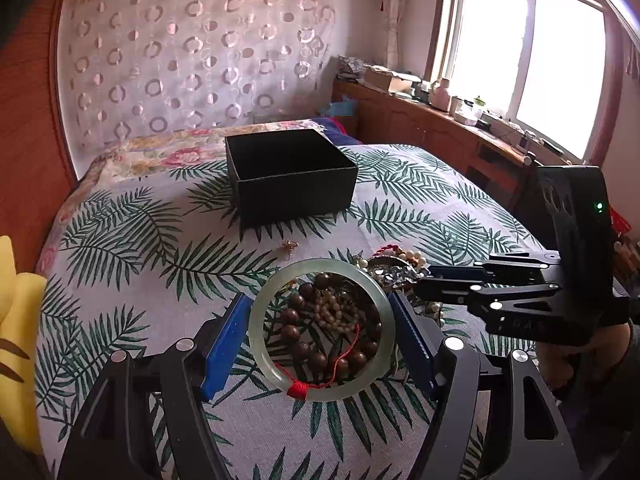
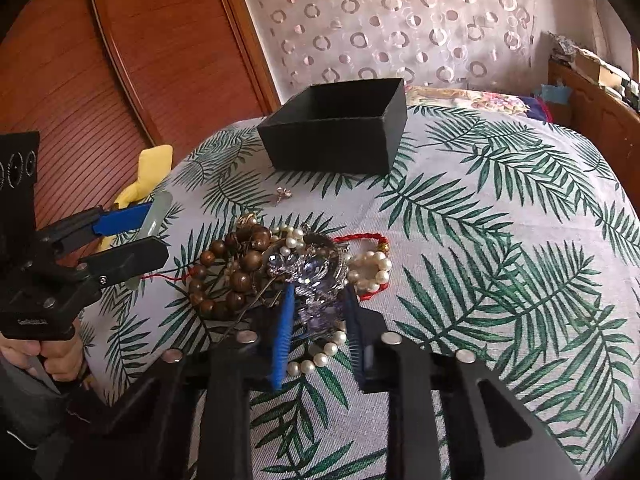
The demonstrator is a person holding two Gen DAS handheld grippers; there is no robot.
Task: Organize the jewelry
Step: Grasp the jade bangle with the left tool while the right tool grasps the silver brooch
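My left gripper [image 1: 318, 300] is shut on a pale green jade bangle [image 1: 260, 300], held flat between its blue pads above the jewelry pile. Brown wooden beads [image 1: 304, 320] show through the ring. In the right wrist view the left gripper [image 2: 158, 232] holds the bangle [image 2: 158, 210] edge-on at the left. My right gripper [image 2: 320, 292] reaches into the pile, its pads pressed on either side of a clear crystal piece [image 2: 312, 272]. Wooden beads [image 2: 240, 264], pearls [image 2: 372, 268] and a red cord [image 2: 360, 238] surround it. An open black box [image 2: 332, 148] stands beyond, with a small gold earring [image 2: 282, 194] in front of it.
Everything lies on a bed with a leaf-print cover [image 1: 120, 248]. A floral quilt [image 1: 160, 152] is behind the black box [image 1: 292, 184]. A yellow cloth [image 1: 16, 320] sits at the left edge. A cluttered wooden cabinet [image 1: 420, 128] runs under the window on the right.
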